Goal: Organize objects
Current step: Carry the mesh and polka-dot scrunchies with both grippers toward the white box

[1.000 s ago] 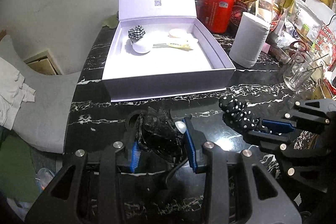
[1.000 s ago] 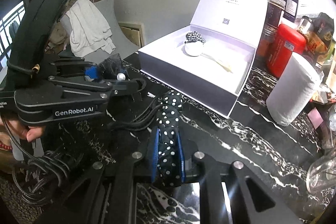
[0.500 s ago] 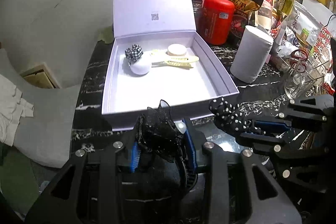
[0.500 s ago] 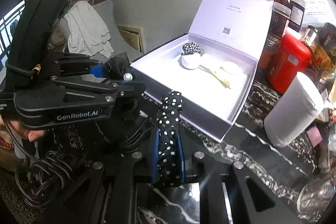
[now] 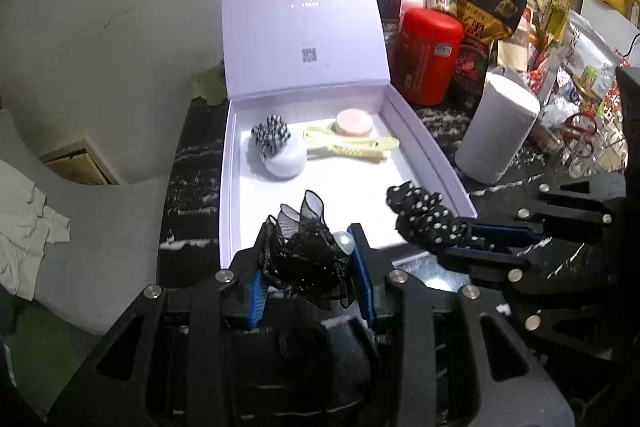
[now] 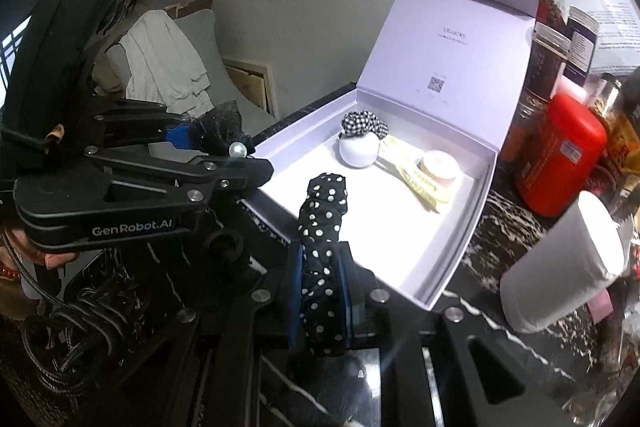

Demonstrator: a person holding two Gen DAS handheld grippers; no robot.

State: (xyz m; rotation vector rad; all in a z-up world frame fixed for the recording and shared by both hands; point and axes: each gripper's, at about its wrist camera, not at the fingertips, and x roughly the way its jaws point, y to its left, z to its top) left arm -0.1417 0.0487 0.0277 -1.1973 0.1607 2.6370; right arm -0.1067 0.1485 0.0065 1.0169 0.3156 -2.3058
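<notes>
My left gripper (image 5: 308, 259) clamps a black lace hair bow (image 5: 306, 251) over the near edge of the open white box (image 5: 424, 143). My right gripper (image 6: 320, 291) pinches a polka-dot scrunchie (image 6: 324, 227) beside it, above that box's near corner on the worktop (image 6: 496, 227).

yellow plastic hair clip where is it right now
The yellow plastic hair clip lies in the open white box, toward its back right, between the white round puff and the pink round disc.

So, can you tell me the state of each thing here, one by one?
Box: lid open, items inside.
Left gripper: shut on black lace bow.
Right gripper: shut on polka-dot scrunchie.
Yellow clip: lying in the box.
Paper roll: standing upright.
</notes>
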